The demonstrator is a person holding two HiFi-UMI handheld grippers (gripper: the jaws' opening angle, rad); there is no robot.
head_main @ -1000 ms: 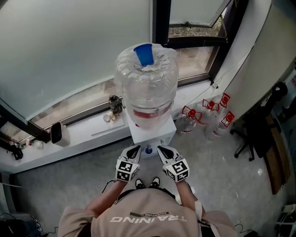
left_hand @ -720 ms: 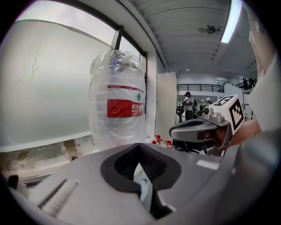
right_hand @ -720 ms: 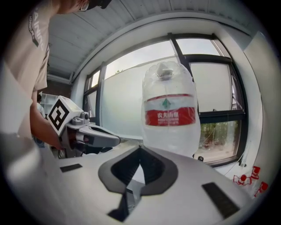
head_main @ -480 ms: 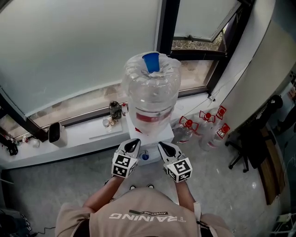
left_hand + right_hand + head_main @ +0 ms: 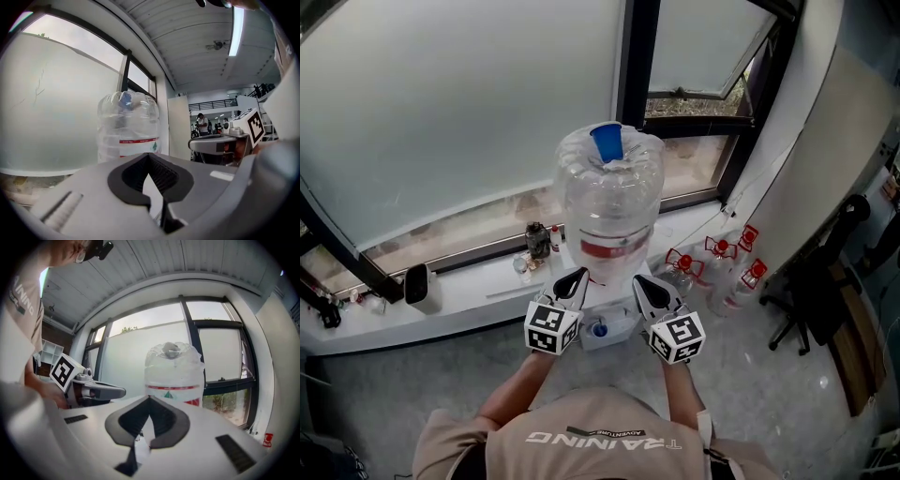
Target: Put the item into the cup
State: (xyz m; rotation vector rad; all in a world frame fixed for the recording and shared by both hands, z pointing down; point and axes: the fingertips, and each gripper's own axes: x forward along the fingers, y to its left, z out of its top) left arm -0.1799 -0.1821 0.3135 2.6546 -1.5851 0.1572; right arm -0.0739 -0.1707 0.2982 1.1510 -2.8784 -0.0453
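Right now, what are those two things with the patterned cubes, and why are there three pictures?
They are hand tools, not a robot. A person holds a left gripper and a right gripper, and each has two jaws that pinch. The big picture comes from a camera on the person's head, looking down. The other two come from small cameras riding on each gripper, looking along its jaws. Both pairs of jaws are together and hold nothing. In front stands a water dispenser with a big bottle on it, and a blue cup sits on top of the bottle. Small jugs stand on the floor nearby.
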